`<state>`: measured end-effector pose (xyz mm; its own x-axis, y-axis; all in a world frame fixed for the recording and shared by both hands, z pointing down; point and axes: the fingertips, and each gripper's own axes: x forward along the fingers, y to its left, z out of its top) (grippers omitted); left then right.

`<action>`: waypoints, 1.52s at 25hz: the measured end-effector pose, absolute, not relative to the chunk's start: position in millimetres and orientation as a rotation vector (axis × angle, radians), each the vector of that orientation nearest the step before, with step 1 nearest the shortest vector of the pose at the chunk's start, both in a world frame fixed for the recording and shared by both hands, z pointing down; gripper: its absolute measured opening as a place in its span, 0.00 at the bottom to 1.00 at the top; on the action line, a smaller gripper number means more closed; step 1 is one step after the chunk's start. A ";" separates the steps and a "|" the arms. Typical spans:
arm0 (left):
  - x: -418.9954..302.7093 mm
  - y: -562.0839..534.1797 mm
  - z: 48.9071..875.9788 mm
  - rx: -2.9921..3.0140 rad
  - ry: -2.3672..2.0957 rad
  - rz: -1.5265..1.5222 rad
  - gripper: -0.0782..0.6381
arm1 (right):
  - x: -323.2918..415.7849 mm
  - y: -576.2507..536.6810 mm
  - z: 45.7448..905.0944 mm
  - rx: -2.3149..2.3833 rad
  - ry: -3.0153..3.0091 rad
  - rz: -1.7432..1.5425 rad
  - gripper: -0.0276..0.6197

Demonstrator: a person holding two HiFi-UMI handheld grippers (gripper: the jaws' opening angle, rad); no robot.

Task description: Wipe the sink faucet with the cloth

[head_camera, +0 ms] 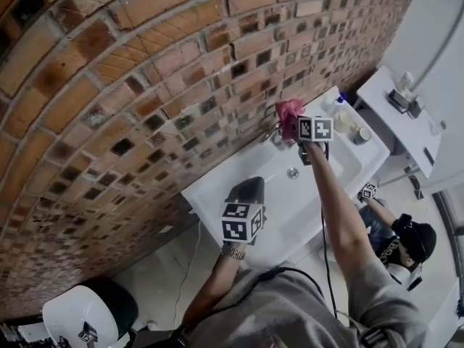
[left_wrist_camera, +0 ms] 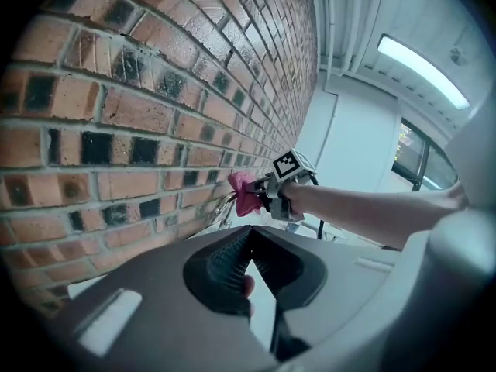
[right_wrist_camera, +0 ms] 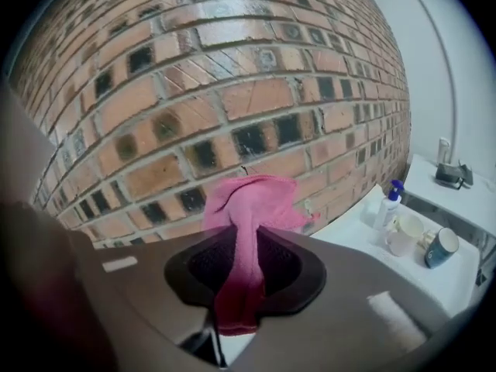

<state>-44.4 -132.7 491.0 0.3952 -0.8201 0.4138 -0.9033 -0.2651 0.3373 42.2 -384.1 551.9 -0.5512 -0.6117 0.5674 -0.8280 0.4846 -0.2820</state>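
Note:
A pink cloth (head_camera: 288, 112) is bunched just above the chrome faucet (head_camera: 272, 133) at the back of the white sink (head_camera: 217, 194), against the brick wall. My right gripper (head_camera: 296, 130) is shut on it; in the right gripper view the cloth (right_wrist_camera: 248, 208) hangs pinched between the pads of the gripper (right_wrist_camera: 248, 235). My left gripper (head_camera: 246, 188) hovers over the sink's near left part, shut and empty. In the left gripper view its tips (left_wrist_camera: 249, 235) meet, with the cloth (left_wrist_camera: 243, 192) and faucet (left_wrist_camera: 221, 209) farther ahead.
A soap bottle (right_wrist_camera: 388, 201) and two cups (right_wrist_camera: 403, 237) stand on the sink's right end. A white shelf (head_camera: 406, 118) lies beyond. Another person (head_camera: 406, 245) crouches at the lower right. A white round fixture (head_camera: 80, 314) sits at the lower left.

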 end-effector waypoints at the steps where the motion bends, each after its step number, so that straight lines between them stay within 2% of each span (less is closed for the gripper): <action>1: -48.1 -135.2 493.2 2.133 -1.471 0.220 0.14 | 39.5 -386.5 556.2 1.208 -2.336 0.777 0.17; 6: -67.5 -145.6 505.9 2.101 -1.469 0.221 0.13 | 26.2 -368.9 555.6 1.264 -2.350 0.752 0.16; 15: -76.2 -153.2 514.7 2.095 -1.444 0.219 0.14 | -18.2 -298.9 569.6 1.155 -2.374 0.390 0.15; 21: -79.4 -146.0 518.5 2.091 -1.433 0.234 0.14 | -46.3 -249.7 643.6 0.951 -2.296 0.466 0.15; 23: -81.8 -141.7 518.0 2.088 -1.433 0.234 0.14 | -42.6 -240.0 635.7 0.981 -2.344 0.510 0.15; 29: -90.3 -149.8 519.8 2.084 -1.447 0.239 0.14 | 34.9 -318.4 536.8 1.389 -2.458 0.575 0.15; 38: -86.0 -162.4 523.6 2.103 -1.445 0.296 0.14 | 47.4 -375.4 591.4 1.438 -2.263 0.675 0.15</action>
